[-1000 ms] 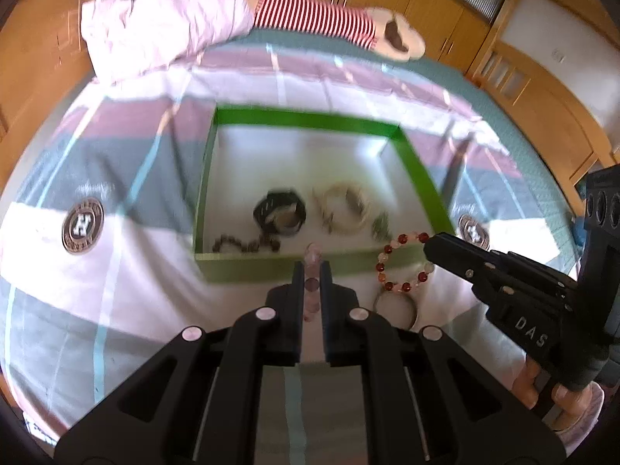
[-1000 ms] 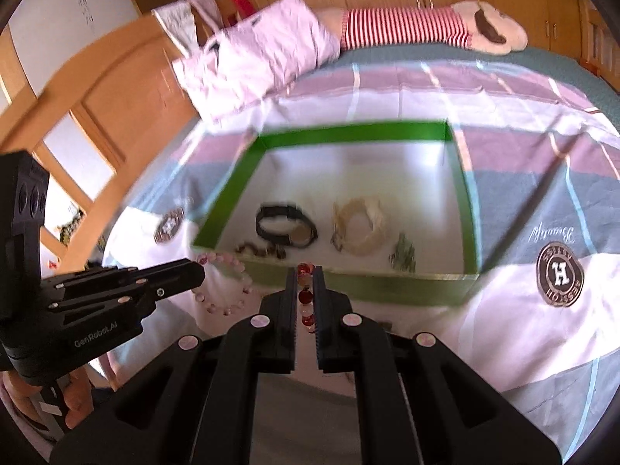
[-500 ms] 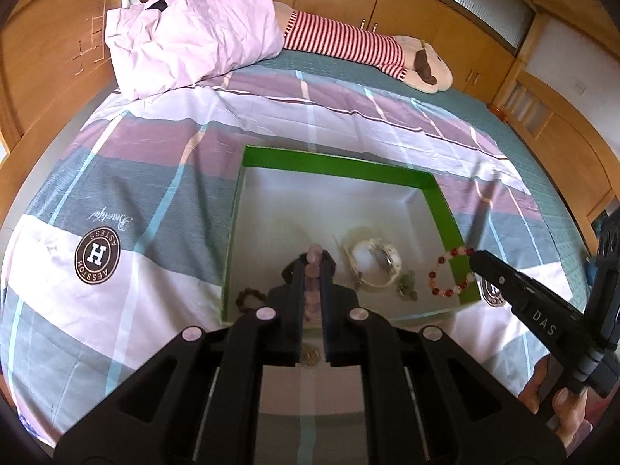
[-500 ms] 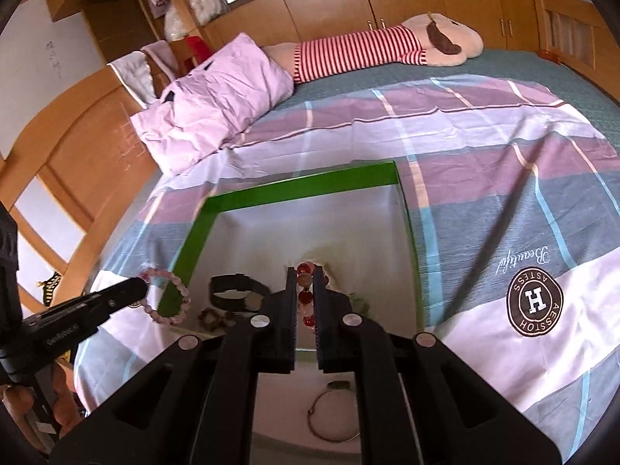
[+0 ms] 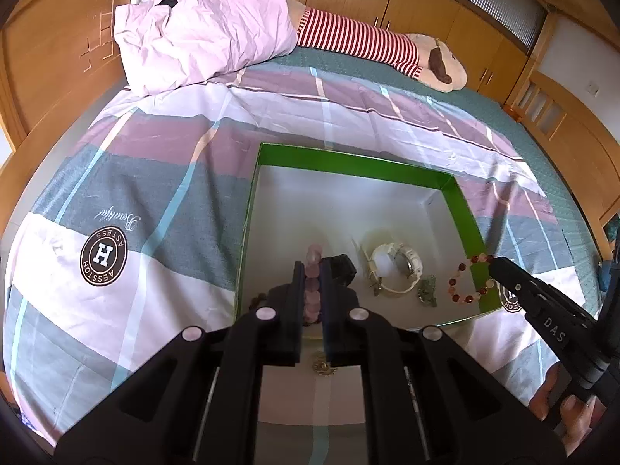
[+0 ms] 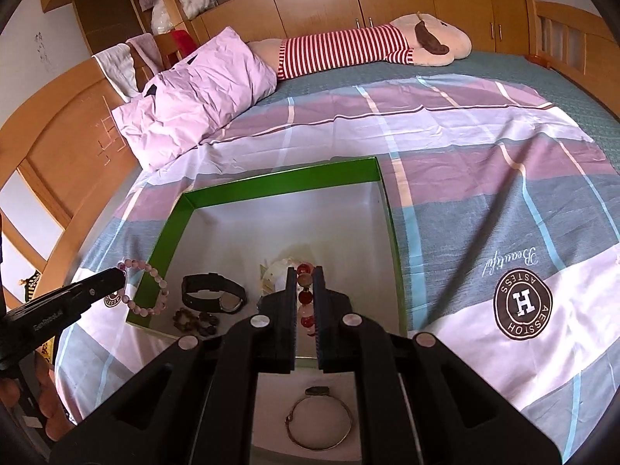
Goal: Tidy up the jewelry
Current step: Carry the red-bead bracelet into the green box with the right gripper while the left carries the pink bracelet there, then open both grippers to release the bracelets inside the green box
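Both grippers advanced over green box; jaws clamp bead bracelets; bedsheet reads "AESSTOH".

The bedspread is checked in broad bands of mauve, white and grey-blue with thin pale blue and cream lines, and carries round dark brown badges with a white H. On it sits a box with bright green walls and a pale grey-white floor, holding a black watch, a cream-white watch and a dark brown bead string. One bracelet is pale pink, the other bracelet red and whitish; the pillow is lilac, and the plush toy wears red and white stripes.
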Demonstrator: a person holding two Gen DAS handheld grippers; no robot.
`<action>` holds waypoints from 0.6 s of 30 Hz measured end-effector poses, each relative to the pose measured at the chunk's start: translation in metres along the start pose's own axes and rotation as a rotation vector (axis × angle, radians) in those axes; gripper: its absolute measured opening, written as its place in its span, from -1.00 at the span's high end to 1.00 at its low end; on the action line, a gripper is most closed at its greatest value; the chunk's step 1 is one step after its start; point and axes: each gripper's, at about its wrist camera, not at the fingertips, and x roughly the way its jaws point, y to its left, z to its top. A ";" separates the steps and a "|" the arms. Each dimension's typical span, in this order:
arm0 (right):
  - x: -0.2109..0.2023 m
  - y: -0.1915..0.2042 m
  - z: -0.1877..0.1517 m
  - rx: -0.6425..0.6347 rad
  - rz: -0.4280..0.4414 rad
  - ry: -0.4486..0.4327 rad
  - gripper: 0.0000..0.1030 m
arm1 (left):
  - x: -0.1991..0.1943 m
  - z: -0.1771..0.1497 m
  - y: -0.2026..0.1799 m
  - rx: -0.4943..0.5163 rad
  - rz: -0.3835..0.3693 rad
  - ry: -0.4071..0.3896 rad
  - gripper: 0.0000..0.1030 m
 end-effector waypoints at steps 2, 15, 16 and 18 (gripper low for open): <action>0.003 0.001 -0.001 -0.007 -0.008 0.010 0.85 | 0.004 -0.001 0.001 -0.002 0.001 0.014 0.85; -0.011 0.002 -0.016 -0.009 0.118 0.113 -0.15 | -0.003 -0.016 -0.004 0.027 -0.018 0.055 0.00; -0.008 0.002 -0.019 -0.010 0.152 0.156 -0.15 | -0.006 -0.020 -0.002 0.019 -0.037 0.069 -0.04; 0.003 0.006 -0.029 -0.031 0.176 0.252 -0.15 | -0.006 -0.025 0.000 0.011 -0.072 0.105 -0.04</action>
